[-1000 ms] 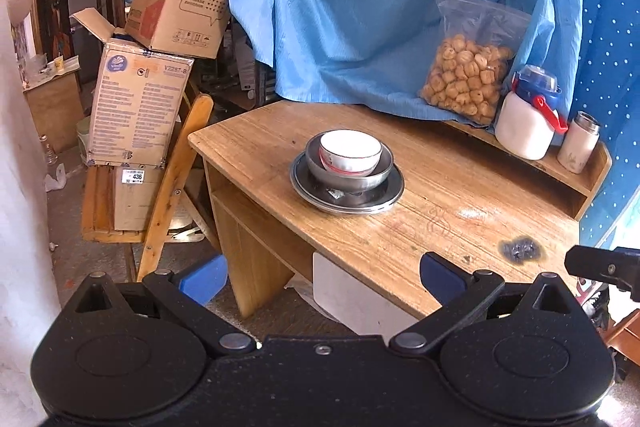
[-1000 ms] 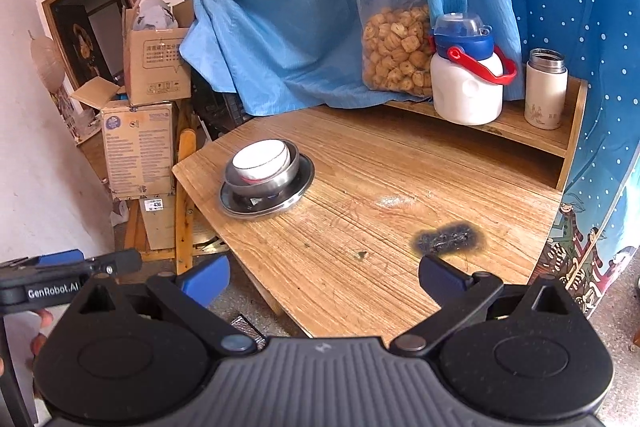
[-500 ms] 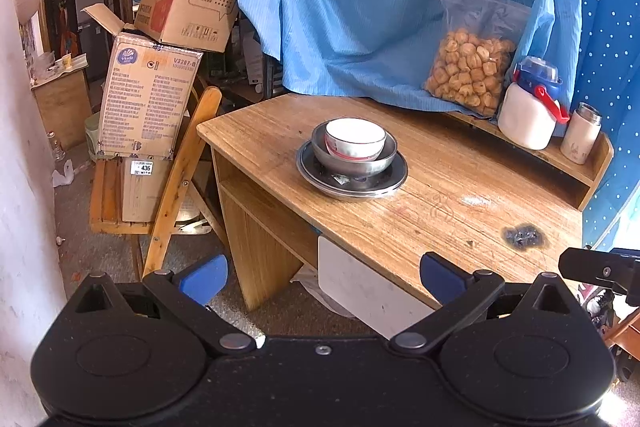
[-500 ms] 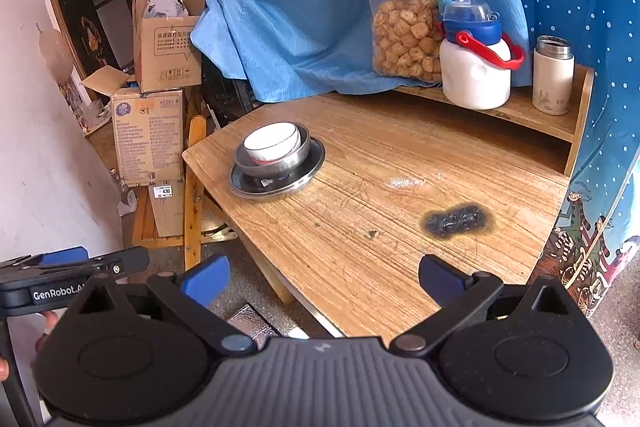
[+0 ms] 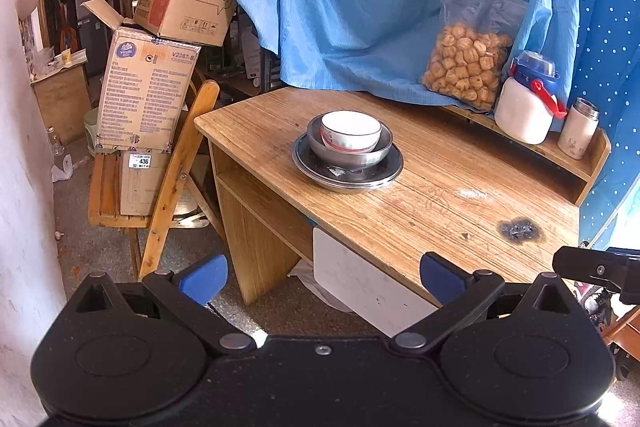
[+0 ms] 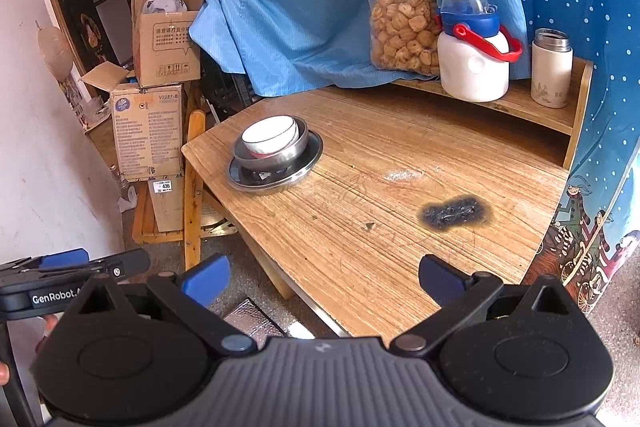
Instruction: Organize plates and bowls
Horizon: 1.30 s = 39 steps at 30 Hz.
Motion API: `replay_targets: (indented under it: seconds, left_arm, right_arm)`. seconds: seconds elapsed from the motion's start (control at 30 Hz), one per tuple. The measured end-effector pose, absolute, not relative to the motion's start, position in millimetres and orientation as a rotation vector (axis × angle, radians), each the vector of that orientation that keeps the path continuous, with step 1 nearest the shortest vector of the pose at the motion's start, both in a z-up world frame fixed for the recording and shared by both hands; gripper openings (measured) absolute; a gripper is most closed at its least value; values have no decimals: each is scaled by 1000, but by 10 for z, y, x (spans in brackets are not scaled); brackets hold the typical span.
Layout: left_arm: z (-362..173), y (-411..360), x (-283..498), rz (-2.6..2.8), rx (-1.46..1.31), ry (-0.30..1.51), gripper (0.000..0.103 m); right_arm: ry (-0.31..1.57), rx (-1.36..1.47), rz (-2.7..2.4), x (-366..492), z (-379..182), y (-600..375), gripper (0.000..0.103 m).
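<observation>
Nearest me, my left gripper (image 5: 320,277) has its jaws spread wide and holds nothing, hanging off the front edge of the table (image 5: 420,219). My right gripper (image 6: 322,277) is the same: spread, empty, near the table's front corner.

Further in, near the table's left side, sits the stack: a white bowl (image 5: 351,131) nested in a steel bowl (image 5: 372,153), which stands on a steel plate (image 5: 384,177). Both grippers are well apart from it.

I judge the white bowl ceramic: fairly heavy, glazed and slippery, and it would chip if dropped. I'd pinch its rim, one finger inside and one outside. The steel pieces look light, stiff and slick; their thin rims are the only hold, and the plate's edge lies low to the wood.
</observation>
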<state>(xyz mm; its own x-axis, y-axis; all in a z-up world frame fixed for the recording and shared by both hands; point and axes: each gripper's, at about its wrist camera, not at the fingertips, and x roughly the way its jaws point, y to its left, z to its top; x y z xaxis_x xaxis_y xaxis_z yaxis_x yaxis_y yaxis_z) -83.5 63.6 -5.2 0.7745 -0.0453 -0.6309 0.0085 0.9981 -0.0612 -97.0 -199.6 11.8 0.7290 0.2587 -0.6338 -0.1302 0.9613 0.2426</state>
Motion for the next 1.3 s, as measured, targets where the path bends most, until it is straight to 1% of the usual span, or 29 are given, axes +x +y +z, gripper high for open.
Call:
replay_targets:
  seconds: [0.5,0.73,1.3]
  left_arm:
    - [0,648,-882,-31,-84,686,102]
    - [-7,638,-900,27,-36,688,102]
    - [-2,551,-907,37,-30,685,102]
  right_arm:
    - [730,195,223,-992,106,-1977,103]
    - [741,213,239,-974,85,-1964,103]
    - [750,207,254,-952,55,-1991,103]
